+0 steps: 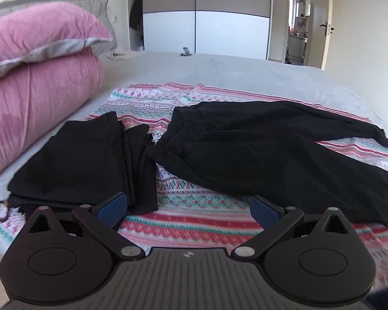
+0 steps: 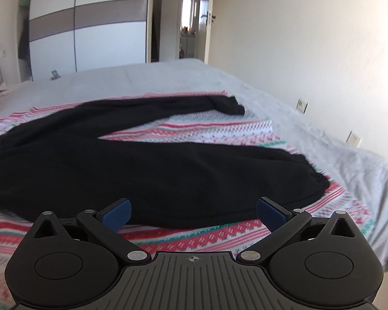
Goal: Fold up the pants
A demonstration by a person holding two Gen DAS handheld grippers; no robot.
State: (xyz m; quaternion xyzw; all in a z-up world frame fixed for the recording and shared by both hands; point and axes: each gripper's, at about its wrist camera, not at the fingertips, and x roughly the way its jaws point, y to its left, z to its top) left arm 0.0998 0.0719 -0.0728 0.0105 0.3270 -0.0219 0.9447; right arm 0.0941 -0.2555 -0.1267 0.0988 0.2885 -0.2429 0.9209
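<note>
My left gripper (image 1: 188,208) and right gripper (image 2: 193,213) hover wide open; I should pinch the black pants (image 2: 142,165) by their near edge on the patterned blanket (image 2: 219,235), lifting evenly.

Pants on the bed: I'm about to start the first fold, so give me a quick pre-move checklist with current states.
1. Left gripper open, holding nothing: ok.
2. Right gripper open, holding nothing: ok.
3. Pants spread on the blanket, legs apart: ok.
4. Both cuffs visible: ok.
5. Waistband clear of the folded stack: ok, a gap shows.
6. Legs lying smooth: cannot tell, fabric too dark.
</note>
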